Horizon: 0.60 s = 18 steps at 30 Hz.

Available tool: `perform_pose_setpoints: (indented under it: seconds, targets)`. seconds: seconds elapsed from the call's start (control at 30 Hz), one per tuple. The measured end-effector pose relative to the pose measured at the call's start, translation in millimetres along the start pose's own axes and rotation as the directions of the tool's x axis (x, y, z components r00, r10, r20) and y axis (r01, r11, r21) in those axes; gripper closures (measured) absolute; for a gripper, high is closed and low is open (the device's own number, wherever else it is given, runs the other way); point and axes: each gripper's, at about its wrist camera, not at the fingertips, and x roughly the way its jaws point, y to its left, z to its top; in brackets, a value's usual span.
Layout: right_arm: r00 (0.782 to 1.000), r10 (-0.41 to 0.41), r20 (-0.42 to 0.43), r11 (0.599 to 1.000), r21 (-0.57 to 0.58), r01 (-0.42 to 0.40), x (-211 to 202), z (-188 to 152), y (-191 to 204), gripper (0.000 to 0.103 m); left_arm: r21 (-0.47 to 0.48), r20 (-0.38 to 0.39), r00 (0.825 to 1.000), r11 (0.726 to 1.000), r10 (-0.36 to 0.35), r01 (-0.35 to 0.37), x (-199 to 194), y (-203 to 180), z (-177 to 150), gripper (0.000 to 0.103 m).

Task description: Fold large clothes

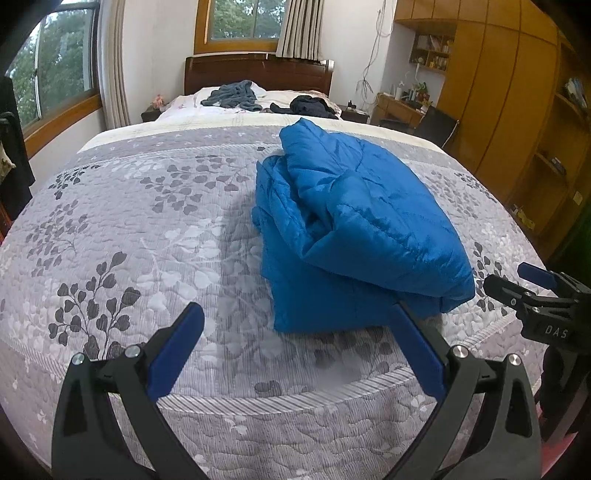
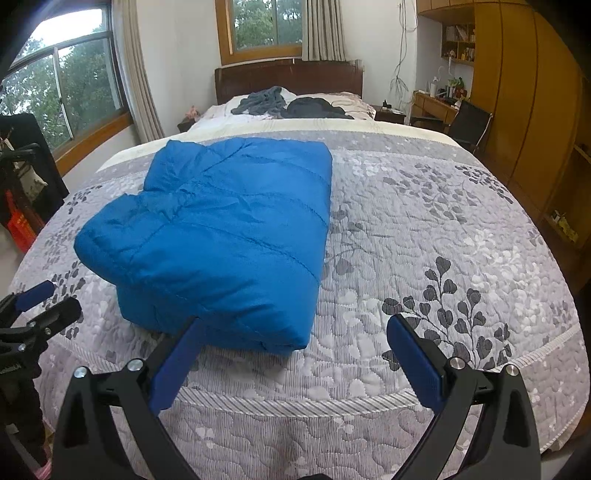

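Nearest to the left wrist camera, the left gripper (image 1: pixel 295 332) has its two blue-padded fingers (image 1: pixel 177 350) spread wide apart, and nothing is between them. It hangs over the near edge of the bed (image 1: pixel 129 240), which is covered with a grey quilted bedspread with a leaf pattern. The tip of its right finger stands just in front of the near corner of the blue jacket (image 1: pixel 354 221); I cannot tell if it touches the cloth.

The right gripper (image 2: pixel 295 336) is also wide open and holds nothing. Its left finger (image 2: pixel 177 362) overlaps the near edge of the jacket in the right wrist view (contact is not clear there). Each gripper shows at the side of the other camera's picture, so the two are near each other in front of the jacket.

The blue jacket is a padded one, folded into a thick bundle. It lies on the bedspread near the foot of the bed, with a rounded fold toward the cameras and several layers showing on its left side.

Farther away, near the pillows, lie a grey garment (image 2: pixel 264 99) and a dark garment (image 2: pixel 317 109), just beside each other. Behind them is the dark wooden headboard (image 2: pixel 288 79), and above it a window (image 2: pixel 266 22) with curtains. A yellow wooden wardrobe (image 2: pixel 517 92) stands along the right wall.
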Motion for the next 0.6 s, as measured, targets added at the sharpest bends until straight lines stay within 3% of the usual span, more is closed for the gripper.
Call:
perform_pose_setpoints:
  seconds: [0.6]
  targets:
    - [1.0,-0.002,-0.01,1.0,0.001,0.002,3.8,0.8,-3.3,0.004,0.003,-0.012,1.0,1.0,0.0,0.0,4.9,3.3,-0.8,0.003]
